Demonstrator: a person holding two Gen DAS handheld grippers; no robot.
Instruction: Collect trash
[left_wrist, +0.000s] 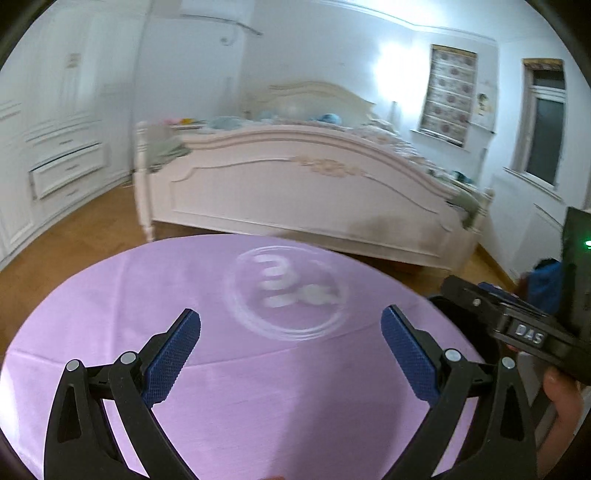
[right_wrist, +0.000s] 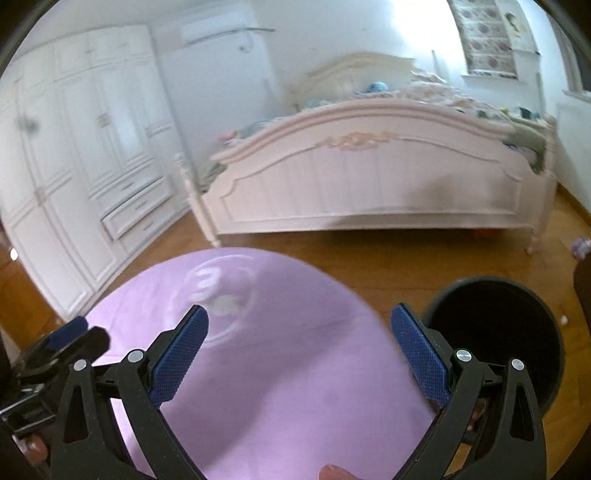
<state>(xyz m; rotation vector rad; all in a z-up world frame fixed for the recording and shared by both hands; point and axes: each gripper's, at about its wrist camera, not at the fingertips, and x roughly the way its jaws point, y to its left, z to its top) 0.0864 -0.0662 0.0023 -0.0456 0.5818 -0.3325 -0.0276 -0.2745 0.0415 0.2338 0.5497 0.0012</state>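
Tongs both spread wide, nothing held: left tongs (left_wrist: 291, 347) and right tongs (right_wrist: 299, 343) hover over purple-covered bench (left_wrist: 258, 398). Clear dish (left_wrist: 290, 291) sits mid-bench, white crumpled scraps (left_wrist: 317, 293) inside, blurred. Black bin (right_wrist: 495, 332) on floor just right of bench. Judged step: approach to pick scraps; next calls for descent into dish. Bed (left_wrist: 295, 188) beyond.

— What sort of place is this?
— A home bedroom: a carved white bed (left_wrist: 295, 192) with rumpled bedding far off, a white built-in wardrobe (right_wrist: 74, 177) at left, wooden floor (right_wrist: 369, 258) underfoot.
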